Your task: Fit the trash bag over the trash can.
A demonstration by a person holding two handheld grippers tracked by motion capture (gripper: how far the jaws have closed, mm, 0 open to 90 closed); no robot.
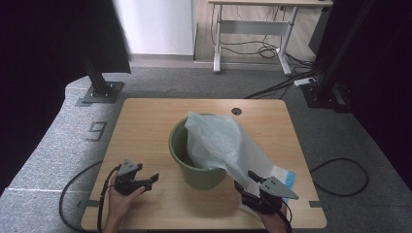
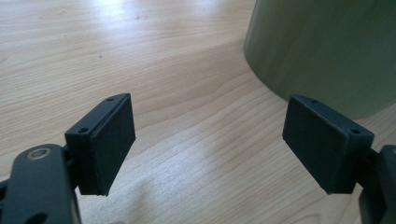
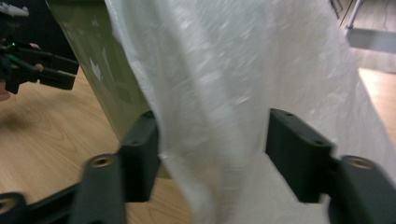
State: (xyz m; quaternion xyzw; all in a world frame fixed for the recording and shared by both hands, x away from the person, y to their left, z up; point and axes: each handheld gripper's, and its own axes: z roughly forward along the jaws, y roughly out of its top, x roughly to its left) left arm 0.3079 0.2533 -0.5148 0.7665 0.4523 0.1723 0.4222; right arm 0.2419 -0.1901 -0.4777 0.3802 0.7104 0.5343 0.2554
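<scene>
Two hand-held grippers work at the near edge of one wooden table (image 1: 145, 116), seen from above. At lower left of the high view, the left gripper (image 1: 148, 180) rests low over the tabletop, its jaws spread wide with nothing but bare wood between them; in the left gripper view its two black pads (image 2: 109, 140) stand well apart, the green wall of the bin (image 2: 327, 51) rising at upper right, just beyond. At lower right of the high view, the right gripper (image 1: 247, 182) sits at the trailing end of one white plastic bag (image 1: 223, 145); in the right gripper view the bag (image 3: 224, 116) hangs between the two jaws, which stand partly apart, the left pad (image 3: 140, 154) touching the film while whether the right one presses it cannot be told. Farther in, at the centre of the table, stands one olive-green bin (image 1: 194, 167), the bag draped from its mouth over the right rim and down to the tabletop, hiding that side of the bin. Beyond the table, at the top of the frame, one white-legged desk (image 1: 252, 29) stands over loose cables (image 1: 272, 48) on grey carpet.
</scene>
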